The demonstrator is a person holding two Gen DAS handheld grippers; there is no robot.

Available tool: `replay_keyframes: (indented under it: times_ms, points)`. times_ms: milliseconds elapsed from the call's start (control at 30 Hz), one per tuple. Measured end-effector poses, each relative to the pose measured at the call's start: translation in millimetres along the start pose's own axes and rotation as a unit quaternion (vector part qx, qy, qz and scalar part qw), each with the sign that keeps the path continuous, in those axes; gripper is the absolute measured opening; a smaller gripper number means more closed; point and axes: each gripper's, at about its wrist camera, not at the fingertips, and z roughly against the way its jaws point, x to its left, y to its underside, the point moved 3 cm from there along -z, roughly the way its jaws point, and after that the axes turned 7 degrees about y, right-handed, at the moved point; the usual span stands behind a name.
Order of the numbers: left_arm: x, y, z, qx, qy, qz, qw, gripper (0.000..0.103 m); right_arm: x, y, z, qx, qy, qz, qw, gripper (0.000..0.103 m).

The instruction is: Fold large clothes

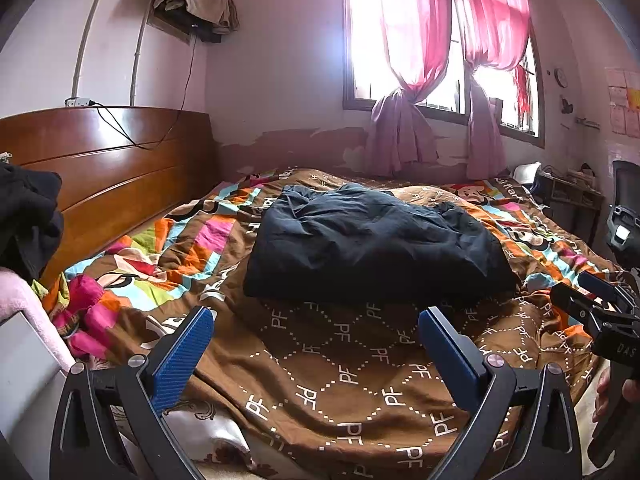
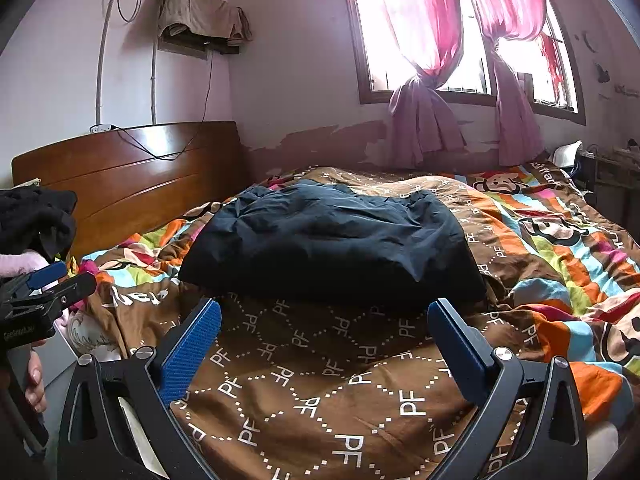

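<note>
A dark navy garment [image 1: 372, 244] lies folded in a wrinkled rectangular bundle on the patterned quilt [image 1: 344, 376] in the middle of the bed. It also shows in the right wrist view [image 2: 332, 240]. My left gripper [image 1: 316, 320] is open and empty, held above the quilt just short of the garment's near edge. My right gripper [image 2: 324, 312] is open and empty, also just short of that edge. The right gripper shows at the right edge of the left wrist view [image 1: 592, 300]. The left gripper shows at the left edge of the right wrist view [image 2: 48, 284].
A wooden headboard [image 1: 108, 160] stands on the left. A pile of dark clothes [image 1: 28, 220] sits at the near left above something pink. A window with pink curtains [image 1: 424, 60] is behind the bed. A desk [image 1: 568, 192] and chair stand at the far right.
</note>
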Motion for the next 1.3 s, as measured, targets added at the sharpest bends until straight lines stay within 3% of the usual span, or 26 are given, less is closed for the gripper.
replay_keyframes:
  times_ms: [167, 1300]
  points:
    - [1.8, 1.0, 0.3, 0.005, 0.013, 0.006, 0.9999, 0.103, 0.3, -0.2, 0.0, 0.000, 0.000, 0.001, 1.000, 0.102]
    - [2.6, 3.9, 2.1, 0.009, 0.000, 0.006, 0.9999, 0.103, 2.9, -1.4, 5.6, -0.011, 0.006, 0.010, 1.000, 0.102]
